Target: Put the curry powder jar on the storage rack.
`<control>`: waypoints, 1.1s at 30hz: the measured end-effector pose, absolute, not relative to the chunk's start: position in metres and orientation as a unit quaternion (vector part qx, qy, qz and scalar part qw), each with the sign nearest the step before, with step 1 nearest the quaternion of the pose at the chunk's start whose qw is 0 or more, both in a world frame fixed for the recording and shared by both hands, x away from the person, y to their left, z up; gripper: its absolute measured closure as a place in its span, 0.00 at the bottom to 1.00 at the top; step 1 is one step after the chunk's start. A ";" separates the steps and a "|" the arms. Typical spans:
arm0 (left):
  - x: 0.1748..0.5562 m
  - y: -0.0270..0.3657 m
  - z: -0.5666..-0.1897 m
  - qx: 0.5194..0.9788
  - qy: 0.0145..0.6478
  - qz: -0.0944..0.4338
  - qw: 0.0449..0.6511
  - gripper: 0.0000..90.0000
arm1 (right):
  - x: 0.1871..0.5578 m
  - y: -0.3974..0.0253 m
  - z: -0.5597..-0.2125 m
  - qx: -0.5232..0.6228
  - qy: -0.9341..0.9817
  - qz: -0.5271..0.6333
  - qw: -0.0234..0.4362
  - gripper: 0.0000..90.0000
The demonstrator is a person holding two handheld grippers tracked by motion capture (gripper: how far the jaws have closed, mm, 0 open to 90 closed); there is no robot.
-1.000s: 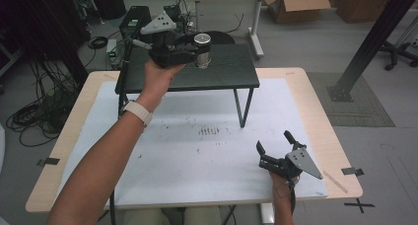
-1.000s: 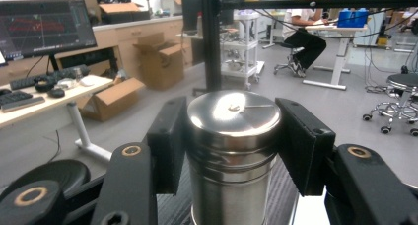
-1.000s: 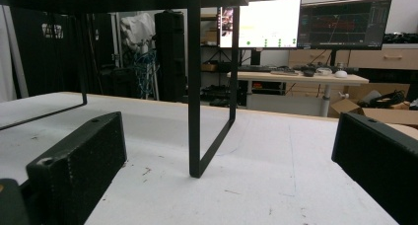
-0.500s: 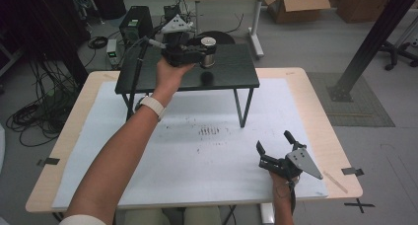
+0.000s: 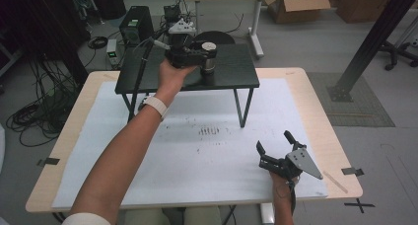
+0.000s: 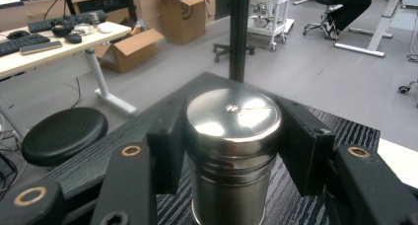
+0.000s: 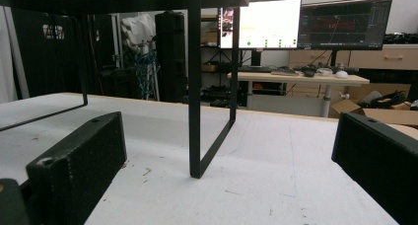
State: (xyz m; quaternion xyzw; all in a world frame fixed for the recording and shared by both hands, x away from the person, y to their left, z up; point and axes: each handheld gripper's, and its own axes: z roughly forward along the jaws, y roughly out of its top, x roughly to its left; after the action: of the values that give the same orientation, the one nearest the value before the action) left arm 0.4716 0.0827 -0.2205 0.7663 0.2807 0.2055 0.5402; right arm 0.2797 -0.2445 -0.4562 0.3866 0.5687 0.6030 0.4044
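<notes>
High view: white-covered wooden tabletop (image 5: 162,185), grey room floor.
Tin: round steel tin (image 6: 231,151) upright on black slatted stand (image 5: 231,72).
Left hand-held gripper (image 6: 231,156): clasping tin.
Right hand-held gripper (image 5: 276,153): jaws apart, nothing held.

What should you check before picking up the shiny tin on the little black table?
1. Left gripper around the metal tin: ok, one jaw stands on each side of it.
2. Jaws pressing on the tin: cannot tell, they look very close to its sides.
3. Tin upright: ok, it stands straight on the small black table, lid on top.
4. Room above the tin: ok, nothing hangs over it in the high view.
5. Right gripper out of the way: ok, it is open and low over the white sheet, far from the tin.
6. Landing spot on the sheet: ok, the sheet in front of the small black table is bare.
</notes>
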 end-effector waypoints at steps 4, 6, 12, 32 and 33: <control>0.472 0.083 -0.222 0.766 0.283 0.201 0.542 0.54 | 0.280 -0.244 -0.456 0.386 0.569 0.603 0.404 0.00; 0.472 0.084 -0.223 0.762 0.286 0.196 0.547 0.54 | 0.280 -0.244 -0.456 0.386 0.569 0.603 0.405 0.00; 0.470 0.087 -0.220 0.753 0.297 0.196 0.553 0.45 | 0.280 -0.244 -0.456 0.386 0.569 0.602 0.405 0.00; 0.450 0.118 -0.210 0.693 0.308 0.202 0.620 0.04 | 0.280 -0.243 -0.456 0.386 0.574 0.598 0.406 0.00; 0.447 0.123 -0.209 0.687 0.308 0.200 0.627 0.04 | 0.280 -0.243 -0.456 0.386 0.574 0.597 0.406 0.00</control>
State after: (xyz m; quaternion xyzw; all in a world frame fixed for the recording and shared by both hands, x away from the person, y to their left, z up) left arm 0.4472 0.1233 -0.2095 0.6871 0.3081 0.1999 0.6269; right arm 0.2804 -0.2433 -0.4559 0.3863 0.5740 0.5973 0.4057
